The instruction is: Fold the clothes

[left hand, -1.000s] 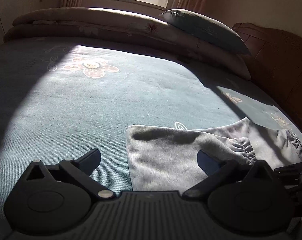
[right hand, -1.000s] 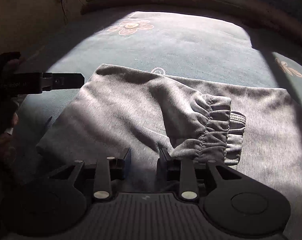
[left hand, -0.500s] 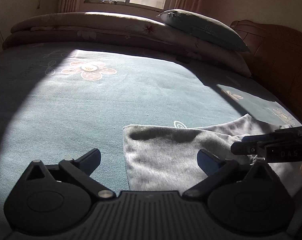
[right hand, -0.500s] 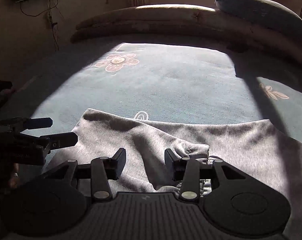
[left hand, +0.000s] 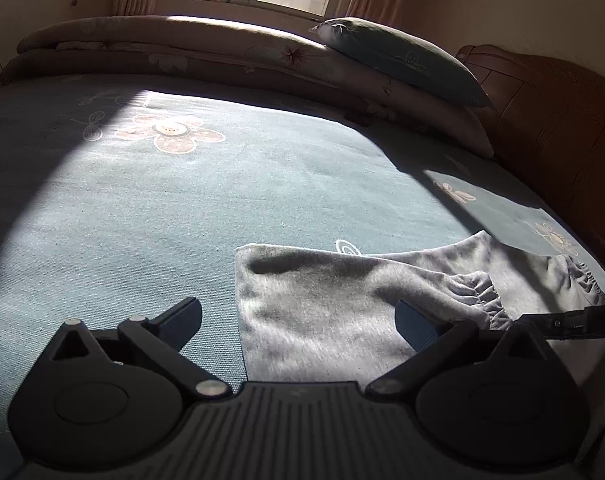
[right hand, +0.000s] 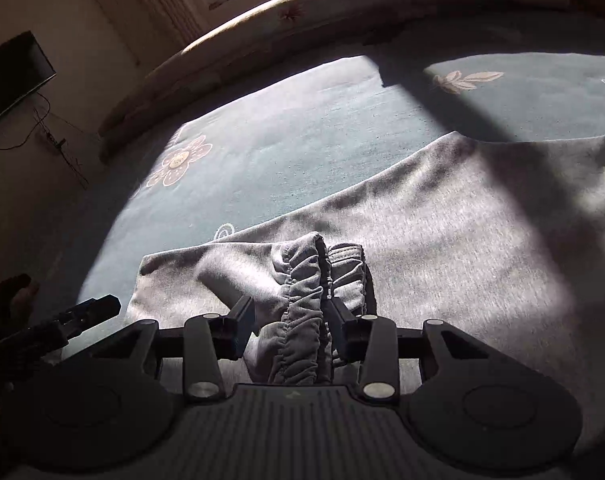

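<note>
Sunlit bed [left hand: 262,200]: grey pants [right hand: 462,240] cuff btwn right gripper [right hand: 288,320] jaws.

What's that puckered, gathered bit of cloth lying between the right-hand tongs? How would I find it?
Start from the green flowered bedspread and find the grey garment spread across its near side. On the garment's left part lies a folded-over section ending in a ruffled elastic cuff, between the right tongs. Everything around it is smooth grey fabric; only this band is crinkled.
</note>
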Demonstrator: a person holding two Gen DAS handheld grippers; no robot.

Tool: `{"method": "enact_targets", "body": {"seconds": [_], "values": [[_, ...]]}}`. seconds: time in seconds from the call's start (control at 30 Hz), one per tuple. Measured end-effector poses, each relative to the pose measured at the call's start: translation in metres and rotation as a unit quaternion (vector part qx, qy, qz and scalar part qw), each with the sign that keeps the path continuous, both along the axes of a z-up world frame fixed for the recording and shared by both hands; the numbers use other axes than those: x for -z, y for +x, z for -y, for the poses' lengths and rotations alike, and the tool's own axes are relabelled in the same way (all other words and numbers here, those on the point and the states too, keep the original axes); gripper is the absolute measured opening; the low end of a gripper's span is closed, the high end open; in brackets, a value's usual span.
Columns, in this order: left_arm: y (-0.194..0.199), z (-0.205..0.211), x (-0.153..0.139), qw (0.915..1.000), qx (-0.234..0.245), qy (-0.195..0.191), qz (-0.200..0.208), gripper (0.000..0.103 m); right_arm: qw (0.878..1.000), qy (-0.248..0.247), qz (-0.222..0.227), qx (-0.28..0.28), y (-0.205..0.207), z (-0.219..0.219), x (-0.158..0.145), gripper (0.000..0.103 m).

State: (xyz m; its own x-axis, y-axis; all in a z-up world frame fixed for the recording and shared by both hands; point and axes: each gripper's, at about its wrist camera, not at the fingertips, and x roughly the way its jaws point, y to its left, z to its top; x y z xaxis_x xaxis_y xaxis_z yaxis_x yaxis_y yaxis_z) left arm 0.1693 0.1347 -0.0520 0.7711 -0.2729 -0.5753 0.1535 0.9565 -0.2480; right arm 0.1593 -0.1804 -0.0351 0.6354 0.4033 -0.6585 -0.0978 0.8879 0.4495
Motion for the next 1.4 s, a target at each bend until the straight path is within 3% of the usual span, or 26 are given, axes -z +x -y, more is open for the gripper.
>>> {"method": "enact_targets", "body": {"seconds": [0.2, 0.27, 0.33, 0.4, 0.5, 0.7, 0.83, 1.0, 1.17, 1.4], "values": [[0.002, 0.006, 0.002, 0.9998, 0.015, -0.011, -0.011, 0.102, 1.0, 0.012, -0.01, 0.011, -0.006, 0.004, 0.018, 0.044], [0.003, 0.006, 0.002, 0.9997, 0.015, -0.013, -0.012, 0.102, 1.0, 0.006, -0.007, 0.008, -0.006, 0.003, 0.014, 0.022], [0.003, 0.005, 0.002, 0.9997, 0.013, -0.015, -0.013, 0.102, 1.0, -0.006, 0.0, -0.003, -0.007, 0.0, 0.008, 0.021], [0.003, 0.003, 0.003, 0.9997, 0.01, -0.015, -0.014, 0.102, 1.0, -0.013, 0.008, -0.012, -0.011, -0.001, 0.003, 0.01], [0.004, 0.001, 0.003, 0.9997, 0.006, -0.017, -0.016, 0.102, 1.0, -0.012, 0.012, -0.014, -0.016, 0.001, -0.005, 0.007], [0.005, -0.001, 0.004, 0.9997, 0.0, -0.012, -0.023, 0.102, 0.999, -0.041, -0.017, 0.002, -0.014, 0.002, 0.008, 0.011], [0.005, -0.007, 0.003, 0.9996, -0.011, -0.007, -0.025, 0.102, 0.998, -0.047, 0.028, 0.014, -0.025, -0.005, -0.01, 0.015], [0.005, -0.018, 0.002, 0.9989, -0.032, -0.017, -0.029, 0.102, 0.99, -0.076, 0.07, -0.095, -0.036, -0.058, -0.02, 0.022], [0.004, -0.024, 0.001, 0.9987, -0.037, -0.018, -0.029, 0.102, 0.974, -0.152, 0.037, -0.165, -0.04, -0.114, 0.011, 0.025], [0.002, -0.032, 0.0, 0.998, -0.052, -0.024, -0.027, 0.102, 0.963, -0.138, 0.105, -0.207, -0.049, -0.152, -0.011, 0.029]]}}
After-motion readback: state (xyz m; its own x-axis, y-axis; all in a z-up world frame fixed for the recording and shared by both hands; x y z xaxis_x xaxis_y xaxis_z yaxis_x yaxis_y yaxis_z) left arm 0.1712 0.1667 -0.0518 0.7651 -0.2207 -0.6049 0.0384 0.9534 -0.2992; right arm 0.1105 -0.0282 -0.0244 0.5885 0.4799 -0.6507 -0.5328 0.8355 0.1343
